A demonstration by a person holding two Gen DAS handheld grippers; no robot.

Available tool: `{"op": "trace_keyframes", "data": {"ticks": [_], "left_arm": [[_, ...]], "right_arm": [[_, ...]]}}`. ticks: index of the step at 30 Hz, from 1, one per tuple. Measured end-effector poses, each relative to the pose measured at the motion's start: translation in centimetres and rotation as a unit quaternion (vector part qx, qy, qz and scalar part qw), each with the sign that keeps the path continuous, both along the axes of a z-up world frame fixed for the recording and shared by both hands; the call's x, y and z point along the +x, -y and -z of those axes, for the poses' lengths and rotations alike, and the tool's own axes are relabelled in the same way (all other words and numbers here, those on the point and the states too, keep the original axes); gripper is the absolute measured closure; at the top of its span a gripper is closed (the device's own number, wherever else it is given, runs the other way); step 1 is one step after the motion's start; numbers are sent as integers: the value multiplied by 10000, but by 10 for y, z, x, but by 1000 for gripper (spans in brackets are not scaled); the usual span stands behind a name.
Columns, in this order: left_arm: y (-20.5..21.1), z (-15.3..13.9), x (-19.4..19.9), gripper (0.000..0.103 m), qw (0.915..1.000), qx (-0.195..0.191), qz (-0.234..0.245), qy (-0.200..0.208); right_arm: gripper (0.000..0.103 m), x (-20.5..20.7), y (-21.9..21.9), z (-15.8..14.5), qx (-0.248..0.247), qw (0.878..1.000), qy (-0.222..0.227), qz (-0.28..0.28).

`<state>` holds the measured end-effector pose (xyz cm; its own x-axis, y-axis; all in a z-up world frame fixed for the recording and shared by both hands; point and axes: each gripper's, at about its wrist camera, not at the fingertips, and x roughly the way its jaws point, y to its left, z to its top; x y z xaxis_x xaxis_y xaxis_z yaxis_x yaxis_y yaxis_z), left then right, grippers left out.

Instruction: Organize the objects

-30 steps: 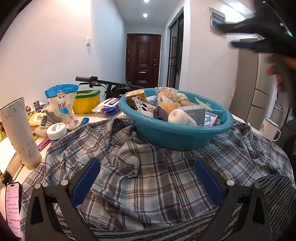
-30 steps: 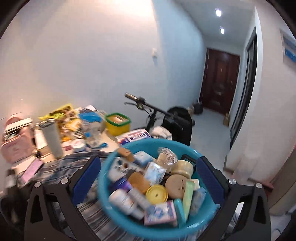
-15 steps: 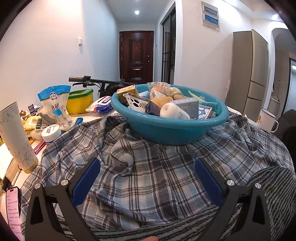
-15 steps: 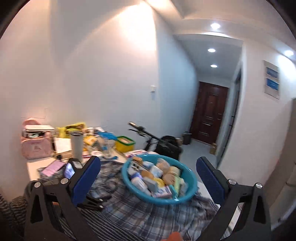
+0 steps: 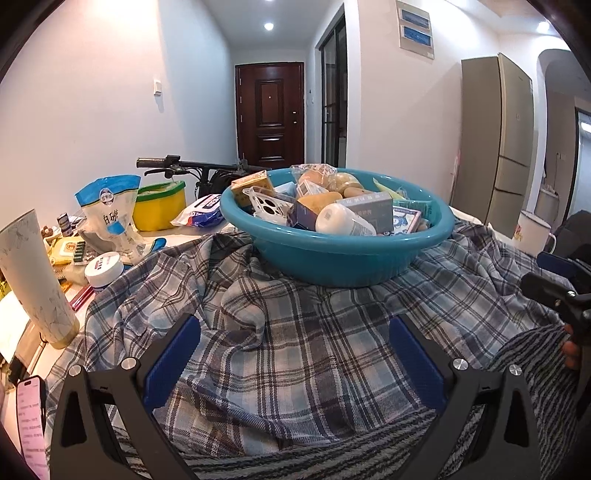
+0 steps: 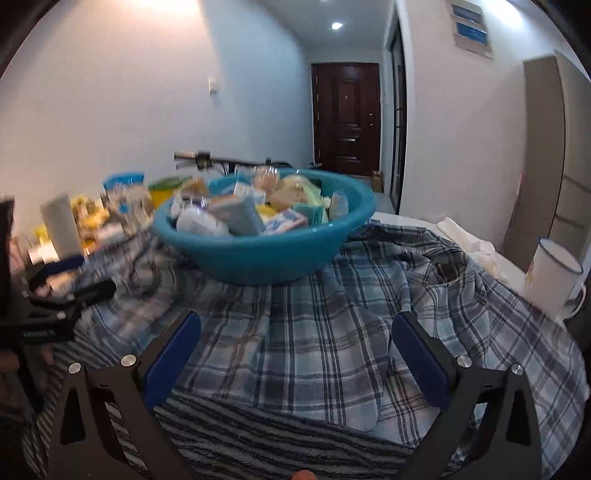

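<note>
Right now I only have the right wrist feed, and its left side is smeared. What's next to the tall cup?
Observer: A white jar with a labelled lid stands between the tall cup and the plaid shirt.
Operator: Anything at the near table edge on that side?
Observer: A phone with its screen lit lies there, nearer the camera than the cup and outside the left gripper, which is open and empty.

White walls line a narrow hallway ending at a dark wooden door (image 5: 270, 114), lit by a ceiling spotlight (image 5: 269, 26), with a tall beige cabinet (image 5: 495, 144) at right.
</note>
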<state>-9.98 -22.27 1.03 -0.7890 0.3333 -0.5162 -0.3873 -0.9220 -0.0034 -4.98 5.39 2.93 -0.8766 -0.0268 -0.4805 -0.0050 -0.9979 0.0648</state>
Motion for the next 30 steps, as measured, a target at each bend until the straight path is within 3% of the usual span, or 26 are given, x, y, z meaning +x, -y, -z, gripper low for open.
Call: {"op": "trace_keyframes", "data": {"ticks": [10, 13, 20, 23, 30], "left_arm": [[4, -5, 12, 0, 9992, -221, -323, -117], [0, -9, 25, 0, 9977, -391, -441, -345], [14, -5, 32, 0, 9987, -8, -477, -167], [16, -4, 30, 0, 9989, 66, -456, -110], [7, -3, 33, 0, 9986, -165, -463, -175]], "right_arm": [[0, 8, 6, -3, 37, 9997, -178, -164], [0, 17, 3, -7, -109, 9989, -380, -232], [0, 39, -2, -14, -311, 9967, -708, -237], [0, 36, 5, -13, -157, 9978, -606, -228], [0, 26, 20, -8, 195, 9987, -314, -350]]}}
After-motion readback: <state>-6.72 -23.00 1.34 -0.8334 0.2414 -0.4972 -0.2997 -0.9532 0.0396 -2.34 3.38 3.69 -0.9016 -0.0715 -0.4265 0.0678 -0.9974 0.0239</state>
